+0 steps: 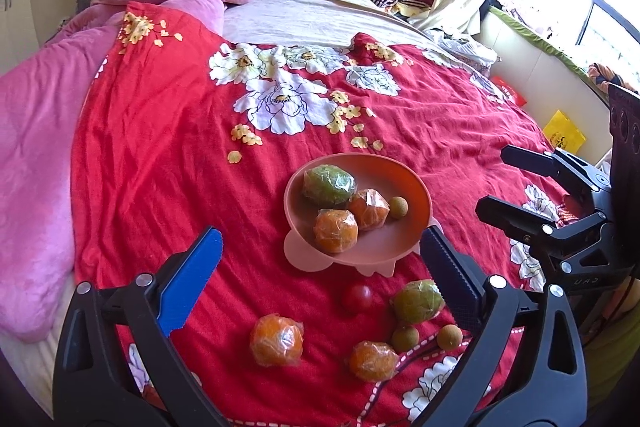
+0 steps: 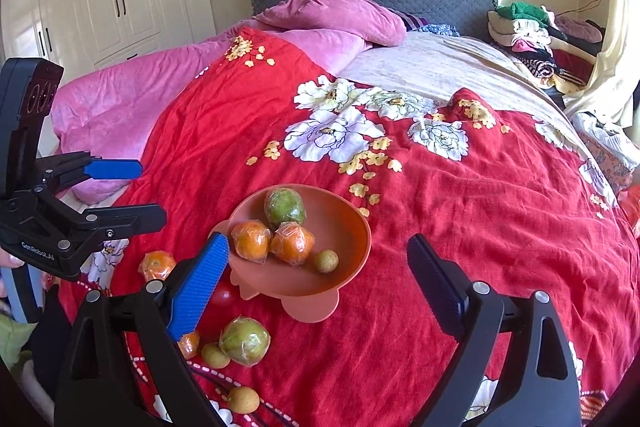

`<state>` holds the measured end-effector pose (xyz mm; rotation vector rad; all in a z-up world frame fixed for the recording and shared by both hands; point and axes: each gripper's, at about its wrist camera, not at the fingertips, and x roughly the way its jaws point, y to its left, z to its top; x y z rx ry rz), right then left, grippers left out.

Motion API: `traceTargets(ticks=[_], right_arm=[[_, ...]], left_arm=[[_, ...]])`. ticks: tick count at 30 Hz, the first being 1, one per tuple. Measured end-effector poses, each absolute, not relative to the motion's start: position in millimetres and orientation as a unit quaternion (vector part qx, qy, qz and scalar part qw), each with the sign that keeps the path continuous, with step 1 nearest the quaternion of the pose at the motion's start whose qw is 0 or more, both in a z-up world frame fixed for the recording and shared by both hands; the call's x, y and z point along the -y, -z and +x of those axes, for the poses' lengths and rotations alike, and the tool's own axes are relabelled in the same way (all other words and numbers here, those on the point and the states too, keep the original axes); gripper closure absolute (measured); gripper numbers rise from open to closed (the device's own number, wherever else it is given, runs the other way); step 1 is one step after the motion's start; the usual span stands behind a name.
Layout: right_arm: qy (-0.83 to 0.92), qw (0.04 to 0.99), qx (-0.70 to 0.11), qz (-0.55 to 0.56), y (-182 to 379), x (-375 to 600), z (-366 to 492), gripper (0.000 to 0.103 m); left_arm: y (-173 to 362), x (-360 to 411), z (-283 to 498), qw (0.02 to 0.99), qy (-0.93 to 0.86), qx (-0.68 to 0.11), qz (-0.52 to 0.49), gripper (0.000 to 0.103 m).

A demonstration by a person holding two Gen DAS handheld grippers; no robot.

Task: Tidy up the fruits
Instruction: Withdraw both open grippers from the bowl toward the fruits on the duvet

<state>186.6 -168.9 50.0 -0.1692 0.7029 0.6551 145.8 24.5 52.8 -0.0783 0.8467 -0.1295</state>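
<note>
Two grippers: left gripper (image 1: 320,275) and right gripper (image 2: 320,287) both spread wide, holding nothing
Loose fruit: film-wrapped orange (image 1: 277,339), red tomato (image 1: 357,297), wrapped green fruit (image 1: 417,301); lying on red quilt (image 1: 160,167)
Bowl (image 1: 416,195): pink, footed; holds four fruits, beyond the loose ones

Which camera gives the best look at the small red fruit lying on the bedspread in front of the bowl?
The left wrist view: the red fruit lies fully exposed below the bowl. In the right wrist view it is partly hidden behind the right gripper's blue finger.
</note>
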Motion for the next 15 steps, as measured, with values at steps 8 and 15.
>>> traceTargets(ticks=[8,15], right_arm=[[-0.314,0.884,-0.338,-0.081,-51,172,177,0.012],[-0.318,0.881,-0.341,-0.085,-48,169,168,0.01]], left_arm=[[-52,-22,136,0.909,0.063,-0.41,-0.037,0.01],[-46,-21,127,0.908,0.062,-0.413,-0.035,0.01]])
